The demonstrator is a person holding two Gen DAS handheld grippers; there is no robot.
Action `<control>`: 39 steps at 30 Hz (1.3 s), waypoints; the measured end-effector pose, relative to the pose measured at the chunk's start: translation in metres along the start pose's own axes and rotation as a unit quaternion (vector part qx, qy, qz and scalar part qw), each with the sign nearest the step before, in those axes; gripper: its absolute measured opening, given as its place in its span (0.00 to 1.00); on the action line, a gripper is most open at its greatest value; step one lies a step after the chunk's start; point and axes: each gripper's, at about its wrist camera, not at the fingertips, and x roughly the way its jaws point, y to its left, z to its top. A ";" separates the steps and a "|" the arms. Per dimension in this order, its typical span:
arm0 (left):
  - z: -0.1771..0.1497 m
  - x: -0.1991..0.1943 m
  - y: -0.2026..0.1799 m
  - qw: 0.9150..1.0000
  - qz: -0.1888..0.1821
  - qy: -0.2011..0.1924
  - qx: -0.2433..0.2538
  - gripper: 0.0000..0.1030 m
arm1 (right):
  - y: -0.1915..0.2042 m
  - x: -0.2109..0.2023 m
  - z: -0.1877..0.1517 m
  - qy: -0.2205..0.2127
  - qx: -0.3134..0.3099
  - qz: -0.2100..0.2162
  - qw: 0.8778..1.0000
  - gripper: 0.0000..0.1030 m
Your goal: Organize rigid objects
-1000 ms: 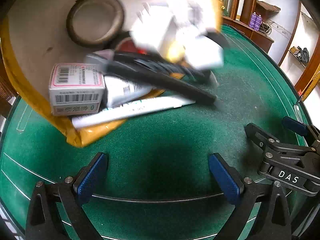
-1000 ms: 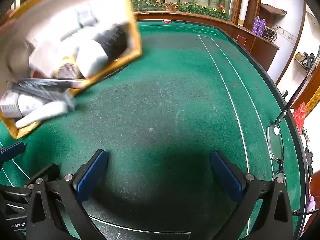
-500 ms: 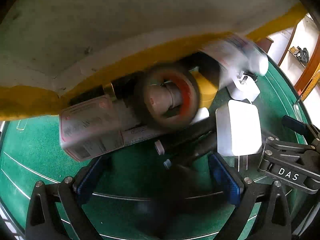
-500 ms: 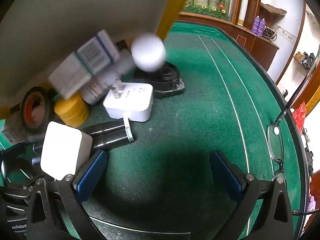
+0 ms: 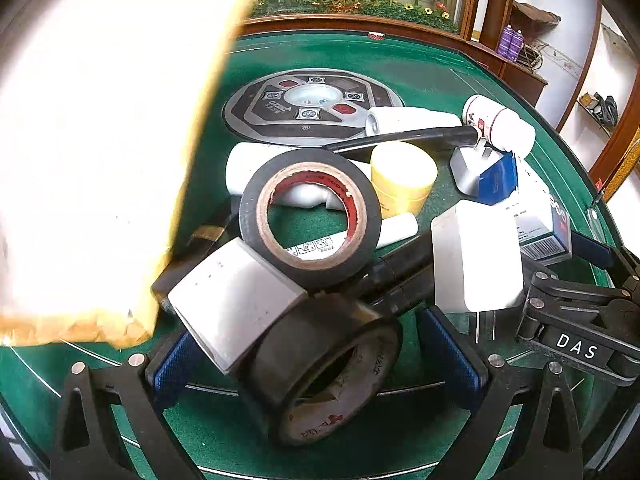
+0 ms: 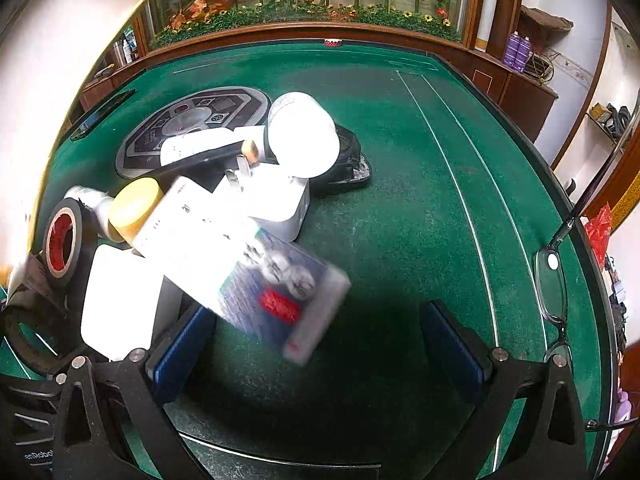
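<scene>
I see both my claws spread wide, left gripper [image 5: 316,352] and right gripper [image 6: 320,344] holding nothing; black tape rolls [image 5: 310,214] and chargers [image 5: 476,264] lie heaped on the green table [image 6: 400,200]; "DAS" is readable on the right gripper.

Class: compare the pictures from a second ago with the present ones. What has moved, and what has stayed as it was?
The objects have tipped out of the yellow-edged tray onto the green table: tape rolls, yellow jar, white adapter, and a box still blurred in motion. Both grippers stay open, empty.
</scene>
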 end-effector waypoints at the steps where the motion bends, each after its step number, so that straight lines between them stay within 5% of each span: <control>1: 0.000 0.000 -0.001 1.000 0.000 0.000 0.000 1.00 | 0.000 0.000 0.000 0.000 0.000 0.000 1.000 1.00; 28: -0.004 0.001 0.000 1.000 0.005 0.000 -0.007 1.00 | 0.000 0.000 0.001 0.001 0.001 0.000 1.000 1.00; 39: -0.044 -0.048 0.035 0.994 -0.108 -0.013 0.020 0.94 | -0.006 -0.004 -0.003 0.023 -0.054 0.038 0.998 1.00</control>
